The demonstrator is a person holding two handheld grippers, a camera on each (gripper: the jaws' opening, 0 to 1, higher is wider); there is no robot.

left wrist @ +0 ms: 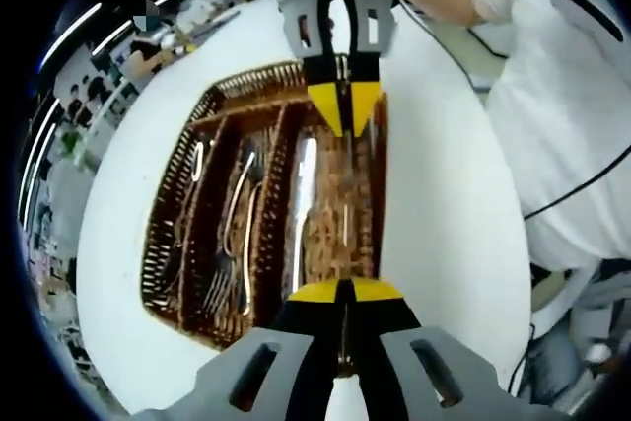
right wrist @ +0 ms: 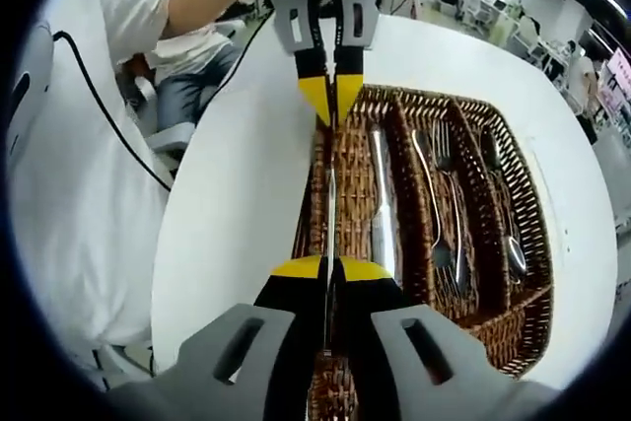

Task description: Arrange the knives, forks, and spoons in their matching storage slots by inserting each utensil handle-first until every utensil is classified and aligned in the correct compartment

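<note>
Two grippers [left wrist: 342, 295] [right wrist: 330, 273] clamp one knife [right wrist: 331, 204] end-to-end — over wicker tray [right wrist: 513, 332] edge compartment.

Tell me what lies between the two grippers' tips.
A knife, seen edge-on in the right gripper view, spans from the right gripper to the left gripper, above the wicker tray.

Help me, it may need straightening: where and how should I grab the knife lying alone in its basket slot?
Pinch the lying knife across its narrow width near one end, coming straight down from above. It lies flat along a slot of the basket, whose walls likely block a sideways approach. I cannot tell which end is the handle. Mind the held knife beside it.
</note>
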